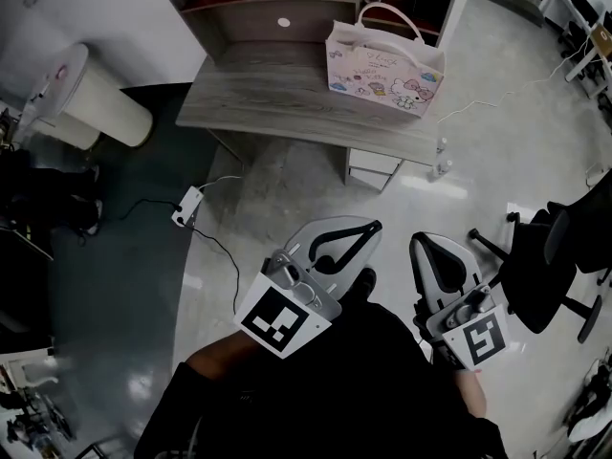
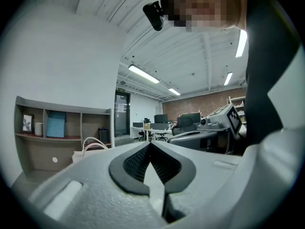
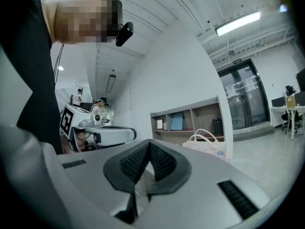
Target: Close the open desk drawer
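Right gripper (image 3: 149,144) is pointing level with its jaws shut tight, dark ribbed pads (image 3: 135,164) meeting at the tips and nothing caught between them. Just off to its left hangs the left gripper (image 3: 107,135), its marker cube (image 3: 69,119) facing this way. Ahead and a touch right of the tips there's a white handled bag (image 3: 206,145) below a wall shelf (image 3: 190,112) holding a blue book (image 3: 177,121), with glass doors (image 3: 244,97) further right.
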A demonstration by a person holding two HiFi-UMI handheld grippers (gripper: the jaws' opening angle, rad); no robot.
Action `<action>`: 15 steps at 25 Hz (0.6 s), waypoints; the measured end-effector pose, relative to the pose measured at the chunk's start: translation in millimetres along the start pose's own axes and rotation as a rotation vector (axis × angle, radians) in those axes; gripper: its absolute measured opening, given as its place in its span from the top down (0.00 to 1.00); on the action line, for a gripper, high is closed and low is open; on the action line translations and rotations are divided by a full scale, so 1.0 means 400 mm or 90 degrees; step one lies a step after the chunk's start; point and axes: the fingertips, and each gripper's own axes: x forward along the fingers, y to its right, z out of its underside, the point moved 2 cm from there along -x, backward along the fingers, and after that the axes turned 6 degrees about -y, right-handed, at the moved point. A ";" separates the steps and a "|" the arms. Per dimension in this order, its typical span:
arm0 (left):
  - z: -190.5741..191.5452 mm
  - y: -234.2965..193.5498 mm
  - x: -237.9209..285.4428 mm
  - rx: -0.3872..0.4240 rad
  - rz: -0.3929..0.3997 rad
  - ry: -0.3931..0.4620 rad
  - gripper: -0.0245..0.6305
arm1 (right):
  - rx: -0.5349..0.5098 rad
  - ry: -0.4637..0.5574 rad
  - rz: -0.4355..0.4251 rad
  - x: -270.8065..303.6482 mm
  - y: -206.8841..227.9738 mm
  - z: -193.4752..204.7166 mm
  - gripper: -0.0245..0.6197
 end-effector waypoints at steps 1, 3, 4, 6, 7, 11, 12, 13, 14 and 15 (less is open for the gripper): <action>-0.002 0.002 -0.001 0.006 0.001 0.001 0.95 | -0.001 0.001 0.001 -0.002 0.000 -0.001 0.95; -0.007 0.007 -0.002 0.013 0.010 0.006 0.95 | -0.003 0.003 0.001 -0.005 0.000 0.001 0.95; -0.008 0.011 -0.002 0.013 0.015 0.008 0.95 | -0.001 0.002 0.002 -0.006 0.000 0.003 0.95; -0.007 0.015 -0.002 0.011 0.020 0.008 0.95 | 0.004 0.001 0.005 -0.007 0.003 0.008 0.95; -0.006 0.013 -0.001 0.010 0.020 0.007 0.95 | 0.005 0.001 0.006 -0.007 0.004 0.009 0.95; 0.000 -0.005 0.001 0.008 0.013 0.005 0.95 | 0.006 0.001 0.008 0.005 0.007 0.010 0.95; 0.003 -0.009 0.001 0.005 0.012 0.004 0.95 | 0.007 0.001 0.008 0.008 0.007 0.012 0.95; 0.006 -0.013 0.001 0.002 0.011 0.003 0.95 | 0.008 0.000 0.007 0.011 0.007 0.013 0.95; 0.007 -0.017 0.001 0.000 0.010 0.002 0.95 | 0.009 0.000 0.007 0.015 0.007 0.013 0.95; 0.007 -0.021 0.001 -0.002 0.009 0.003 0.95 | 0.009 0.000 0.007 0.018 0.007 0.012 0.95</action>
